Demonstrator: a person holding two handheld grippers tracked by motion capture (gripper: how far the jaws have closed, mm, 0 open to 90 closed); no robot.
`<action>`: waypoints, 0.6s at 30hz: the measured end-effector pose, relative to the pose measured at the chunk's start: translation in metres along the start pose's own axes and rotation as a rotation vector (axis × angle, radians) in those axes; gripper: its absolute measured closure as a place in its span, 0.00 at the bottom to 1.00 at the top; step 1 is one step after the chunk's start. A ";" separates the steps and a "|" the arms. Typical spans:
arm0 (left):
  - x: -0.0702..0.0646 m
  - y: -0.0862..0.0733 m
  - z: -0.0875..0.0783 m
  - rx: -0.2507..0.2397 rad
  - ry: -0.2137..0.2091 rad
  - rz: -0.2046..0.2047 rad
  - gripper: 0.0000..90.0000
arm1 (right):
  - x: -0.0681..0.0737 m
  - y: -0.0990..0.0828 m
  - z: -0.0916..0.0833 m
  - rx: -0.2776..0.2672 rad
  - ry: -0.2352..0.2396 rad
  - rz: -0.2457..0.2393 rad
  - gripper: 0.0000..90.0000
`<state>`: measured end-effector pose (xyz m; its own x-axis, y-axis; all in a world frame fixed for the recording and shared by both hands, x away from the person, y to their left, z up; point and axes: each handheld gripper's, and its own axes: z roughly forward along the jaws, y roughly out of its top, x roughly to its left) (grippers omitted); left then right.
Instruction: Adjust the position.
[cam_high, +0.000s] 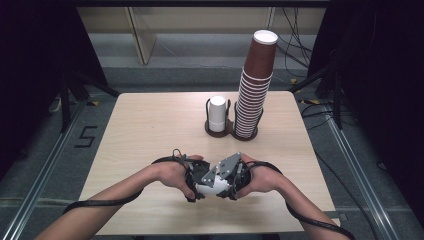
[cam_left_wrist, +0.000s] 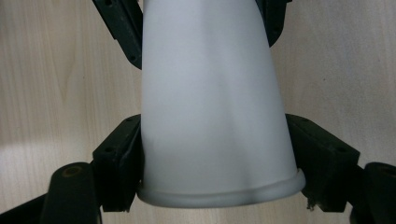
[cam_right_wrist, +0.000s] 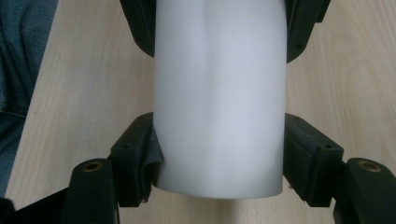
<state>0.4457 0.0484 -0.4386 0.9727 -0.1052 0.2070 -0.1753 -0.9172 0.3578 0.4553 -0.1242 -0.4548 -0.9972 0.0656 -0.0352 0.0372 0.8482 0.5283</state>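
White cup (cam_high: 209, 186): lying level just above the near bench (cam_high: 150, 130) edge, both grippers clamped on it. Left gripper (cam_left_wrist: 219, 163) is pinching the rimmed mouth end, already denting it; right gripper (cam_right_wrist: 219, 154) is squeezing the base end. Handling, as judged: likely nested cups being separated, so pulling straight along the axis with light pressure is advisable. Beyond: white cup stack (cam_high: 217, 114) and brown cup stack (cam_high: 254, 85), standing in a holder (cam_high: 231, 131).

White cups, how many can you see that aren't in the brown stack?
2. One white paper cup stands upside down in the black wire holder at the table's far side. The other white paper cup is clamped between both grippers near the front edge. More could be nested inside either.
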 end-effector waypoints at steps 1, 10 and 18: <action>0.000 0.000 0.000 -0.002 0.005 0.003 0.27 | -0.001 0.000 0.000 -0.002 -0.005 -0.007 0.38; -0.001 -0.004 0.000 -0.037 0.043 -0.020 0.10 | -0.005 -0.006 0.000 -0.065 -0.028 -0.078 0.38; 0.000 -0.007 -0.004 -0.039 0.053 -0.018 0.05 | -0.004 -0.011 -0.001 -0.082 -0.042 -0.060 0.38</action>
<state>0.4465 0.0562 -0.4376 0.9665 -0.0672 0.2477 -0.1645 -0.9030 0.3969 0.4592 -0.1342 -0.4591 -0.9939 0.0393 -0.1032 -0.0296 0.8056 0.5918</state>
